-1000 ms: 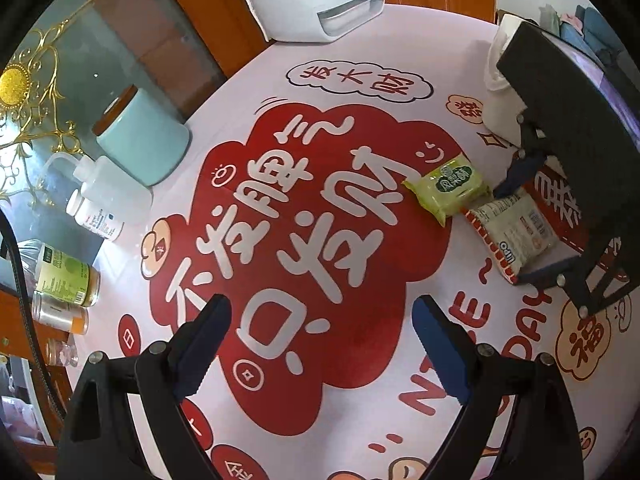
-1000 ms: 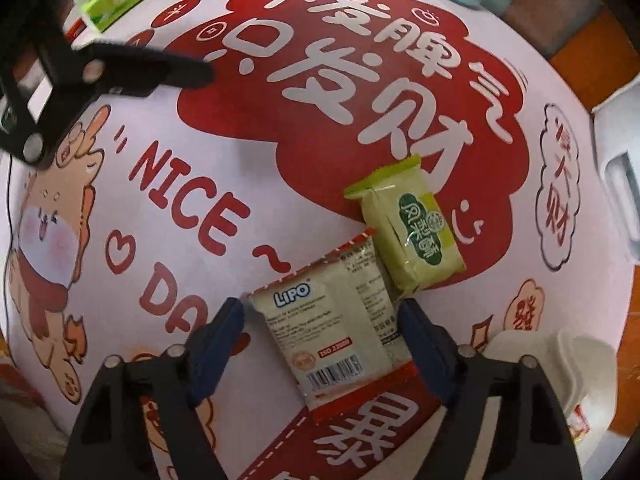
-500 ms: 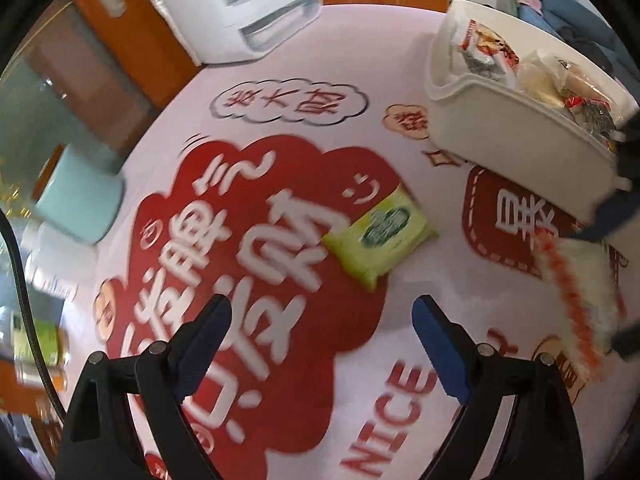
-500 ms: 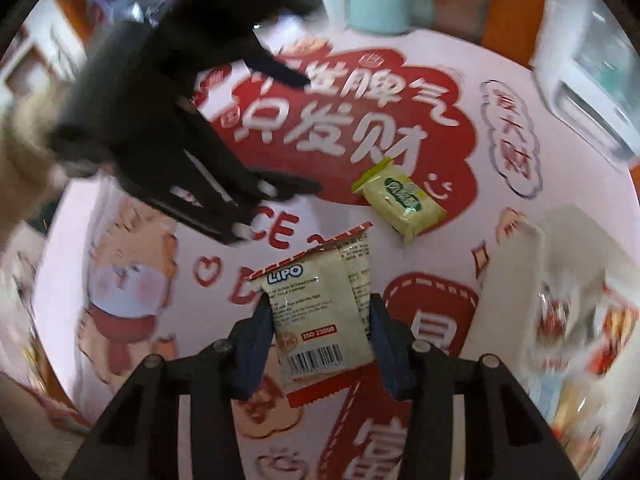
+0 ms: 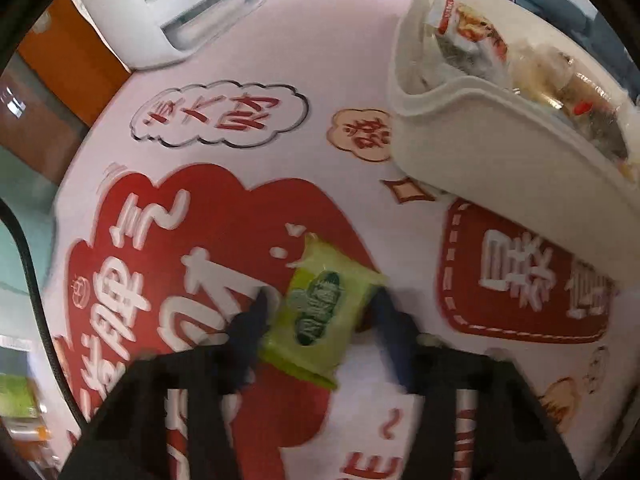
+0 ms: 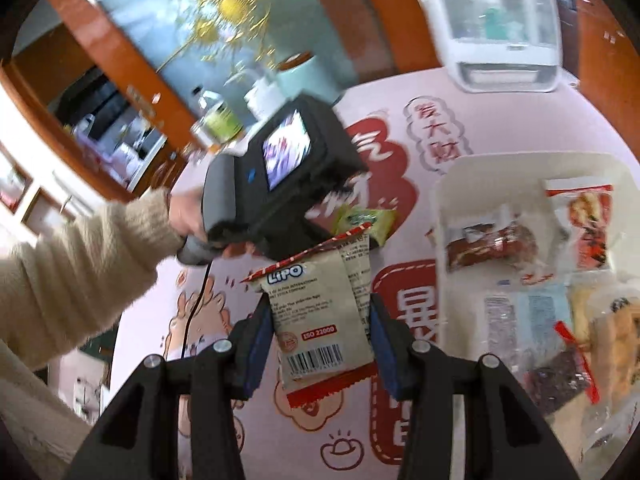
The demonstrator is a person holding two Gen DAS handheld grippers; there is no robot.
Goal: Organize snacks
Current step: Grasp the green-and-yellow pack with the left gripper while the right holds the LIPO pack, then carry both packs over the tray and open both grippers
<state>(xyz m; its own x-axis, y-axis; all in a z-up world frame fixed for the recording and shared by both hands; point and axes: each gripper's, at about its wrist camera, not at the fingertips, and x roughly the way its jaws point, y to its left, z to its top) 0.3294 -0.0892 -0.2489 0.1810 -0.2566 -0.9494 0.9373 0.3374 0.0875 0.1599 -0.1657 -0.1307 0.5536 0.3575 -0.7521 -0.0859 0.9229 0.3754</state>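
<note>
Your right gripper (image 6: 316, 344) has lifted the beige Lipo packet (image 6: 320, 320) off the pink tablecloth (image 6: 400, 92), where it lay a second ago. Both blue pads press on its sides, so the packet is held tight in the lower middle of the right view. It hangs above the cloth, to the left of the white bin (image 6: 440, 208). That bin fills the right side of the frame and already has many snacks in it.

Your left gripper (image 5: 320, 308) has come down over the green packet (image 5: 320, 312), which lay far ahead of it before. Its jaws have just been closing, and the green packet sits between them in the lower middle of the left view. The picture is blurry, so you cannot tell if the pads touch it. The green packet lies flat on the red cloud print of the tablecloth (image 5: 320, 40). The white bin (image 5: 500, 168) is at the upper right there, well apart from the packet.

In the right view, your left hand (image 6: 188, 216) in a beige sleeve (image 6: 80, 272) holds the left gripper (image 6: 348, 232) at centre left.
</note>
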